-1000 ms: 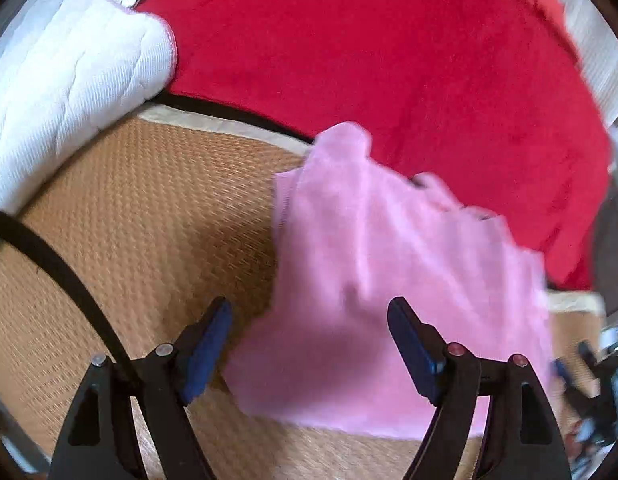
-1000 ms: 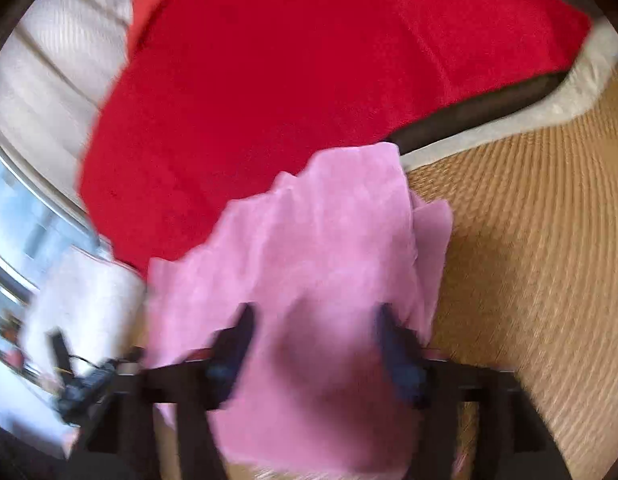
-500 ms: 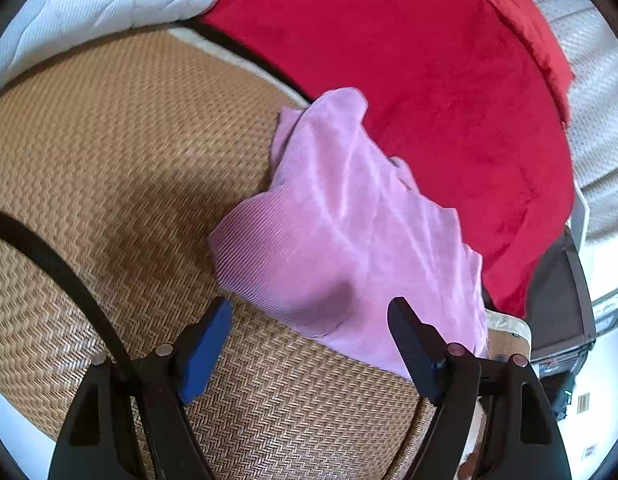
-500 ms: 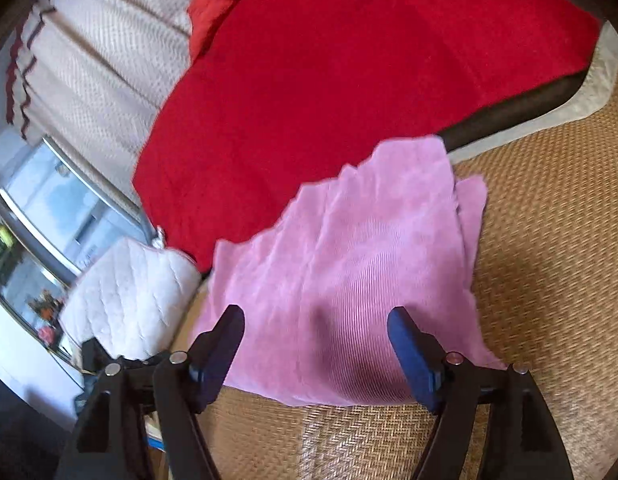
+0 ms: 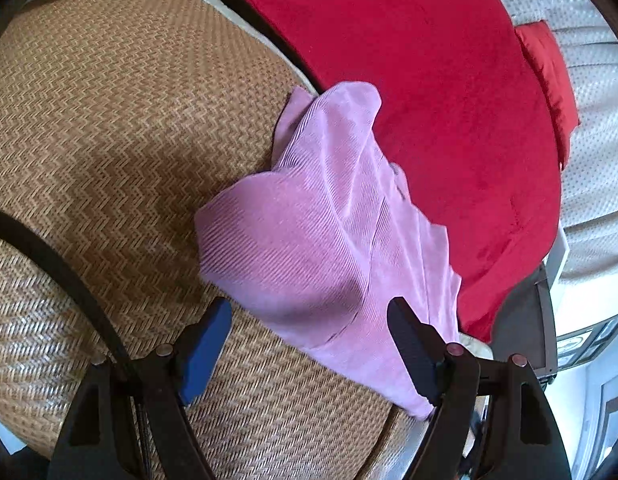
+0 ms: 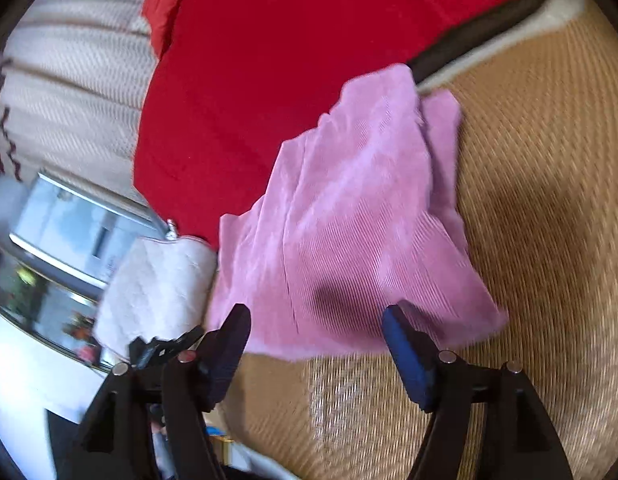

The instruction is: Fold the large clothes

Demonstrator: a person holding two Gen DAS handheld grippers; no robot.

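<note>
So the crumpled pink ribbed garment (image 5: 329, 240) lies bunched on the woven straw mat (image 5: 109, 140) beside the red blanket (image 5: 449, 100), both the left gripper (image 5: 309, 344) and right gripper (image 6: 315, 344) gaping empty, so I'd pinch two corners and spread it flat first

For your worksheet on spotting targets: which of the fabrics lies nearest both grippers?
The pink ribbed garment, lying between the woven mat and the red blanket.

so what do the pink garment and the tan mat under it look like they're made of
Pink garment: soft ribbed fabric, probably corduroy or a rib knit; fine parallel ridges, matte, drapes in loose folds. Tan mat: woven rattan or bamboo-like strips by the look; herringbone weave with a slight sheen.
</note>
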